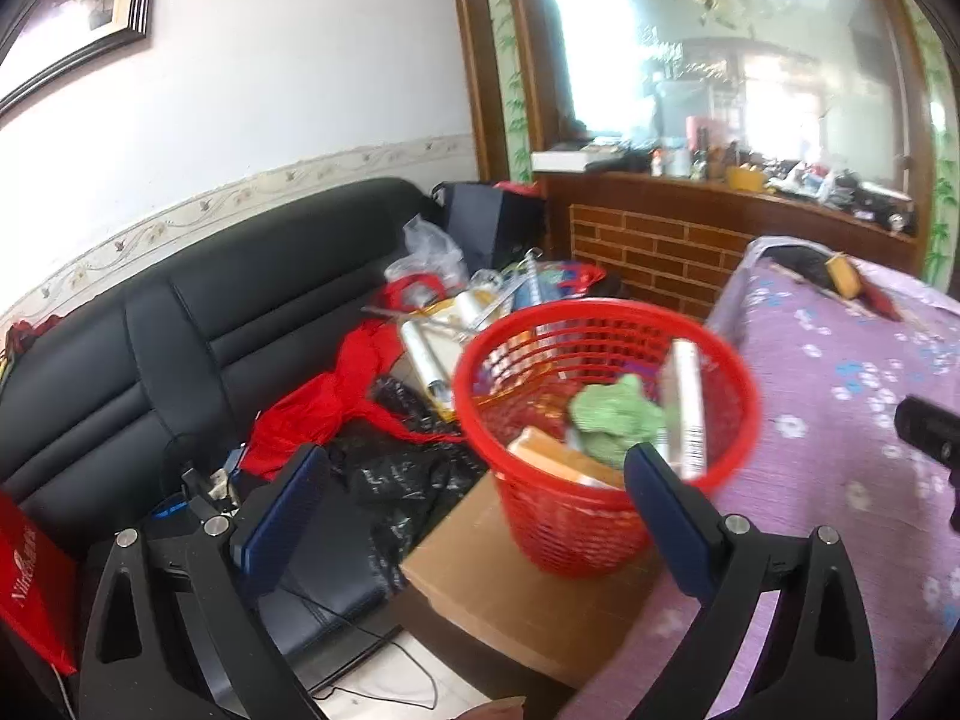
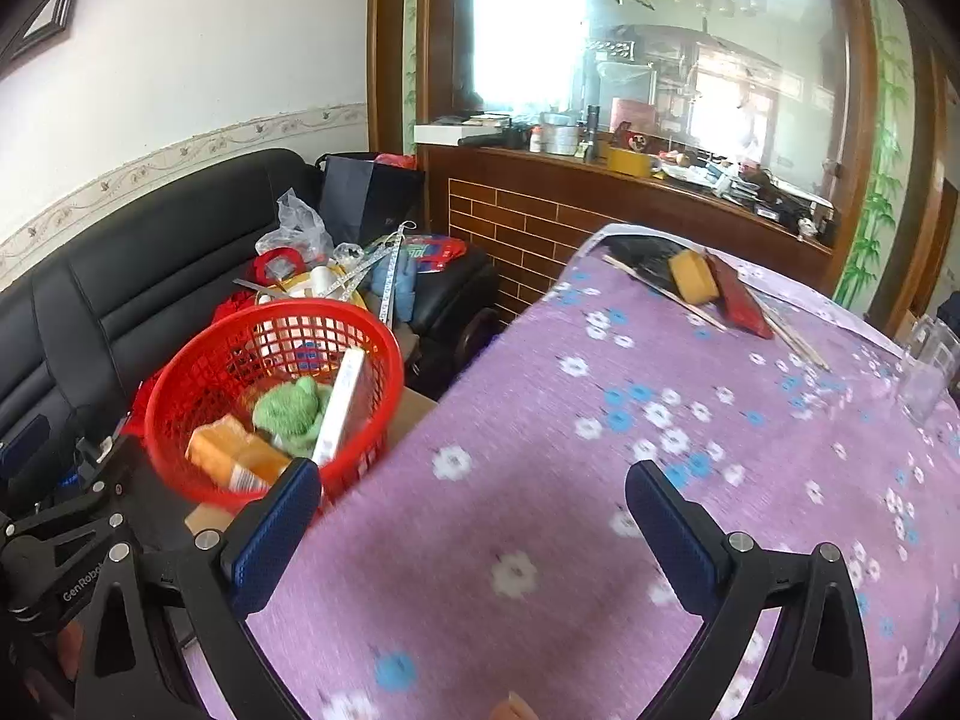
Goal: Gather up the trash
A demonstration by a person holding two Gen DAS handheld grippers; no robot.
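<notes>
Nearest the lens in the left wrist view, the left gripper [image 1: 474, 483] spreads its two blue-padded fingers wide apart with nothing between them. Its left finger hangs over a black sofa [image 1: 180, 324] cluttered with red cloth and black plastic; its right finger overlaps the near rim of a red mesh basket [image 1: 606, 420] at the centre of the frame. The basket stands on a cardboard box [image 1: 510, 588] wedged between the sofa and the surface, probably so trash can be dropped in from the surface's edge. Inside it lie an orange packet [image 1: 552, 456], a crumpled green cloth [image 1: 612, 420] and a white carton [image 1: 684, 408] leaning on the wall.

In the right wrist view, the right gripper [image 2: 474, 483] is likewise spread open and empty, over a purple flowered cloth covering the surface [image 2: 540, 540]. The basket sits at the lower left. Toward the upper right, well apart from the gripper, remain a yellow sponge [image 2: 693, 276], a red flat object [image 2: 741, 300] and thin sticks [image 2: 666, 294], likely the next trash to collect. A clear glass [image 2: 927, 372] stands at the right edge.
</notes>
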